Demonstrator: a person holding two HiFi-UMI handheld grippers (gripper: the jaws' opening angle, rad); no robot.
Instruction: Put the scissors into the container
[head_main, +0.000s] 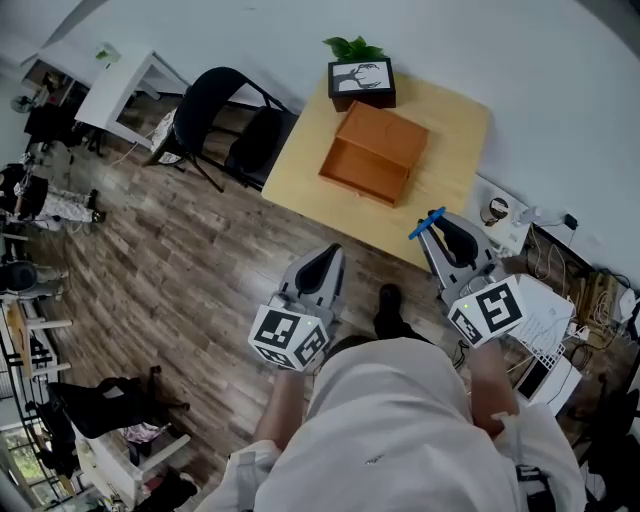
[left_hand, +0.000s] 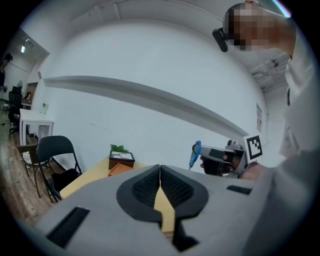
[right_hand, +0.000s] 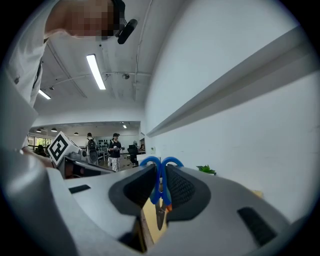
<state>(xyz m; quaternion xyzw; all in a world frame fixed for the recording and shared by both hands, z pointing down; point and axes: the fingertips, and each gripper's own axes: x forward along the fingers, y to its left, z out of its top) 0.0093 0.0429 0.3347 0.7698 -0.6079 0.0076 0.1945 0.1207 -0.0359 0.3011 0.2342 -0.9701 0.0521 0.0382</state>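
Observation:
Blue-handled scissors (right_hand: 161, 187) sit pinched between the jaws of my right gripper (right_hand: 160, 172), handles up and blades pointing down; in the head view their blue handle (head_main: 426, 223) pokes out over the near edge of the wooden table (head_main: 455, 120). The container, an open orange wooden box (head_main: 374, 152), lies mid-table, ahead and left of the right gripper (head_main: 438, 232). My left gripper (head_main: 322, 266) hovers over the floor short of the table, jaws pressed together with nothing in them (left_hand: 160, 172).
A black box with a picture and a green plant (head_main: 361, 80) stands at the table's far edge. A black chair (head_main: 228, 122) is left of the table. Cables and white devices (head_main: 540, 330) lie on the right.

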